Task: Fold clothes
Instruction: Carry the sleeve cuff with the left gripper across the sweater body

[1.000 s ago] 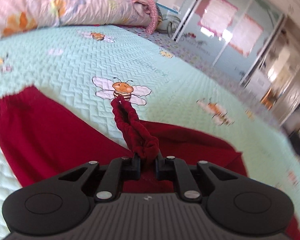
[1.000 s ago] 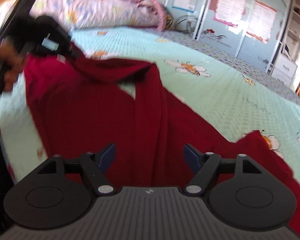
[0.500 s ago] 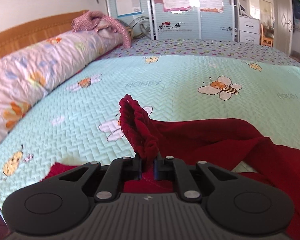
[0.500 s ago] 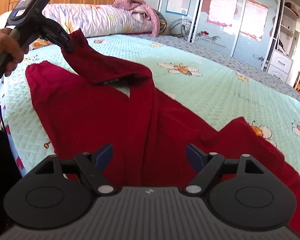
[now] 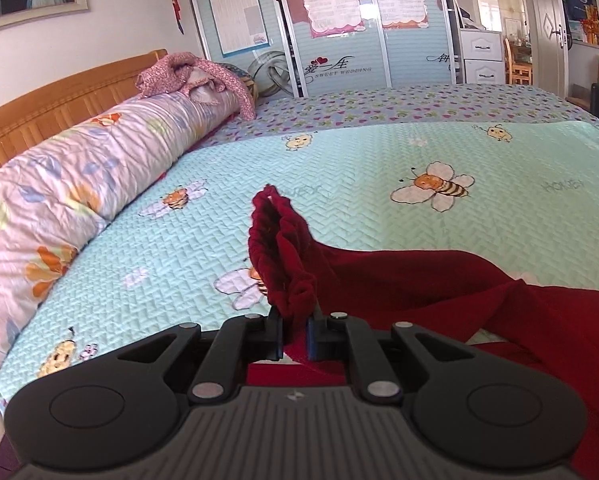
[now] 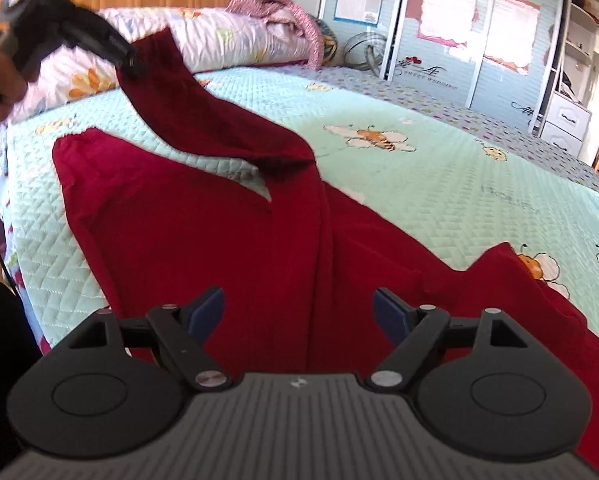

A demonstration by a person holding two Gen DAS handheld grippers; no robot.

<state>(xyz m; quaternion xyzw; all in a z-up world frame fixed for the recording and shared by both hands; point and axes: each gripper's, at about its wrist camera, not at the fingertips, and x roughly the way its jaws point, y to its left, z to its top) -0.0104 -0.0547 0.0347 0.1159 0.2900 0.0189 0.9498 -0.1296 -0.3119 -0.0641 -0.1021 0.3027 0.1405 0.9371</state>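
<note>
Left gripper pinching sleeve cuff of red top, lifted at 10 o'clock; right gripper spread wide above it.

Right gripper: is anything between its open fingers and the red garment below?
Nothing visible does. The right gripper hangs open directly over the red garment, with only bare cloth ahead; the left gripper holds one lifted end far off.

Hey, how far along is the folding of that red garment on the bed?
Early. Done: the red garment lies spread on the bee-print bedspread. In hand: the left gripper is shut on one elastic cuff, lifting that part above the bed. The right gripper hovers open over the middle, holding nothing. Left: no finished fold shows yet.
</note>
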